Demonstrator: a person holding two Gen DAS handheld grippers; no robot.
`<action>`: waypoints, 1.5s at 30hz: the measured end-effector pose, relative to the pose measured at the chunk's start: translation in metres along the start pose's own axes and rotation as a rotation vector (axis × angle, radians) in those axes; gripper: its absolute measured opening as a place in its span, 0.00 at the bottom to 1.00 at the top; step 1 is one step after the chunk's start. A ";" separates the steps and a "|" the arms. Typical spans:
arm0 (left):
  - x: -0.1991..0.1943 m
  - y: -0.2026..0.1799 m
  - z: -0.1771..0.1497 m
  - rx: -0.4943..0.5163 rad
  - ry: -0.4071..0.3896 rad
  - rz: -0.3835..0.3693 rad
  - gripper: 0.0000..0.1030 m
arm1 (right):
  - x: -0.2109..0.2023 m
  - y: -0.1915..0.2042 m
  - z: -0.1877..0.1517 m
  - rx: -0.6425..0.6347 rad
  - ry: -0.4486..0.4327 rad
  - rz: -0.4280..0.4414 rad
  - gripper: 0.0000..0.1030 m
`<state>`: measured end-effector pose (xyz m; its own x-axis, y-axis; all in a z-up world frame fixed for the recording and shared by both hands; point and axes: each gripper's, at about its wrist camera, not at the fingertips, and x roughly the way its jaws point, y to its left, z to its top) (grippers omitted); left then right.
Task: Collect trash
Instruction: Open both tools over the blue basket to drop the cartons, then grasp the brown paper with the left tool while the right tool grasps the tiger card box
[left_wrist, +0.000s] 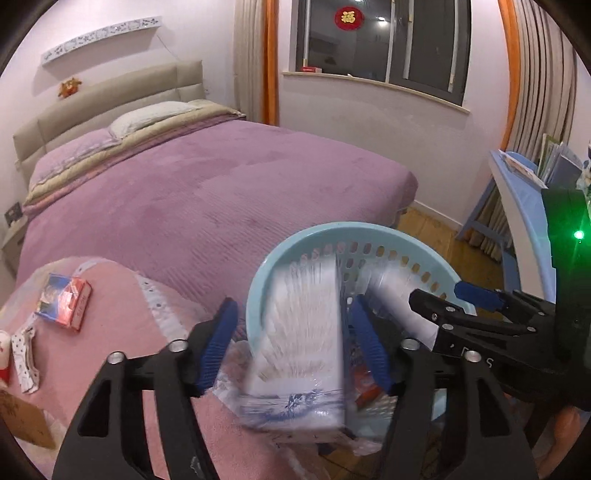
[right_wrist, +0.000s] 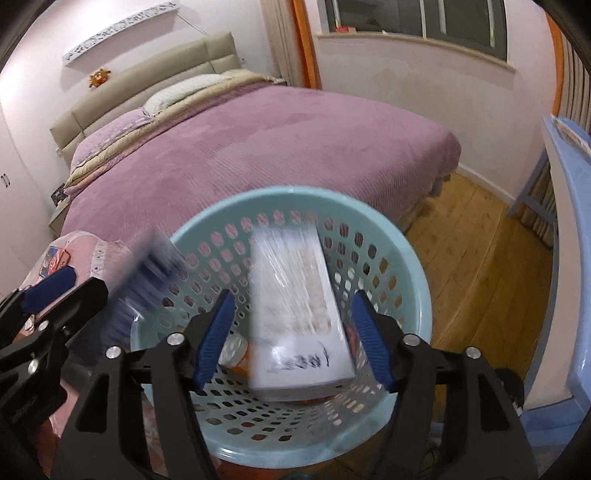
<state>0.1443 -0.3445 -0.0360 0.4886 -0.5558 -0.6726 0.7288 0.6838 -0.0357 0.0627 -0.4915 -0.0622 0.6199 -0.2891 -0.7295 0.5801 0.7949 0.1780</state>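
A light blue perforated basket (right_wrist: 413, 280) stands by the bed; it also shows in the left wrist view (left_wrist: 295, 243). My left gripper (left_wrist: 295, 343) is open above its near rim, and a blurred white box with blue print (left_wrist: 306, 350) sits between the fingers, apart from both pads. My right gripper (right_wrist: 291, 336) is open over the basket, with another blurred white plastic-wrapped box (right_wrist: 295, 314) between its fingers, touching neither pad. A second blurred dark-blue box (right_wrist: 147, 280) hangs at the basket's left rim. An orange-capped container (right_wrist: 236, 354) lies at the basket's bottom.
A pink-covered table (left_wrist: 122, 314) at left holds a red-and-blue packet (left_wrist: 64, 301), a spotted wrapper (left_wrist: 24, 362) and brown card (left_wrist: 22, 421). A purple bed (left_wrist: 207, 192) lies behind. A blue table (right_wrist: 569, 206) stands right over wooden floor (right_wrist: 476, 258).
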 end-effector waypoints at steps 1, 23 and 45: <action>-0.001 0.000 -0.001 -0.006 0.003 -0.006 0.61 | 0.001 -0.002 -0.001 0.009 0.006 0.005 0.61; -0.160 0.095 -0.049 -0.174 -0.202 0.160 0.61 | -0.080 0.113 -0.017 -0.198 -0.144 0.207 0.61; -0.181 0.244 -0.124 -0.246 -0.077 0.242 0.60 | -0.040 0.266 -0.092 -0.454 -0.058 0.427 0.59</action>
<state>0.1740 -0.0180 -0.0144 0.6746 -0.3913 -0.6259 0.4549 0.8882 -0.0650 0.1438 -0.2192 -0.0467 0.7823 0.0859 -0.6170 0.0002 0.9904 0.1382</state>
